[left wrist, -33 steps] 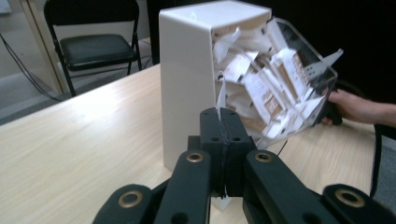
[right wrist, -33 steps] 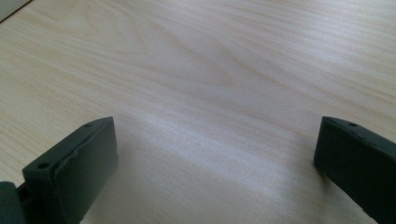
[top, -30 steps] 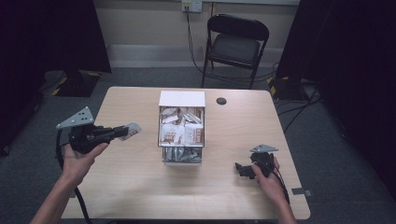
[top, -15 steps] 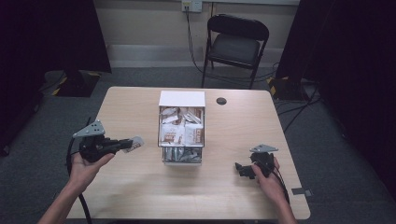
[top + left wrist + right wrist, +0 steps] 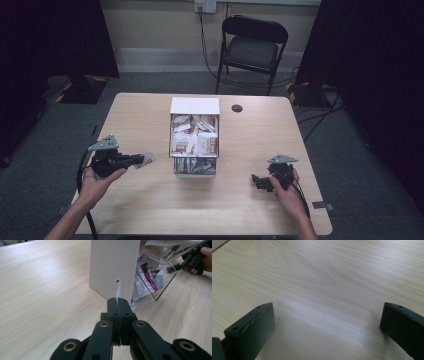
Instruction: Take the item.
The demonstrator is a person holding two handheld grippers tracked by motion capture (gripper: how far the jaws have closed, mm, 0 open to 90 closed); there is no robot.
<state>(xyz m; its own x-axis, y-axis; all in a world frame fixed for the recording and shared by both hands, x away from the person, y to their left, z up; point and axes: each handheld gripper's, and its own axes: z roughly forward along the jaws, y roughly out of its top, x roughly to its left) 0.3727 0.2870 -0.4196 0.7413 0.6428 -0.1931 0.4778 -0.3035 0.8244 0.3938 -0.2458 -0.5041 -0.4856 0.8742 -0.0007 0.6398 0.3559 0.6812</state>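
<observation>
Between the fingers of the left gripper [image 5: 119,305] a thin white packet [image 5: 118,291] is being pinched edge-on, its long axis running straight out past the fingertips and the fingers closing flat on its near end; in the high view the same packet [image 5: 145,160] is sticking out of the gripper toward the middle of the tabletop [image 5: 150,210]. Ahead of those fingers, near but not touching, a clear dispenser box [image 5: 195,137] with a white back panel is standing, holding many more packets, too jumbled to count. From the left gripper view the white side panel [image 5: 113,267] is lying straight beyond the packet's tip, with the clear lower bin [image 5: 152,282] off to the right of the fingers. The left hand [image 5: 95,182] is the one carrying the work, and I judge that the next move is turning on where the packet goes down: bare wood is lying just below and in front of the fingers, so a small drop and a release would be enough. The right gripper [image 5: 260,181] is resting low on the far side of the box, its fingers [image 5: 249,327] standing wide apart with nothing between them but wood grain. Counted: 2 grippers, 1 box, 1 packet in hand, 1 small dark disc [image 5: 237,108] behind the box, and 1 folding chair [image 5: 252,47] beyond the tabletop.
</observation>
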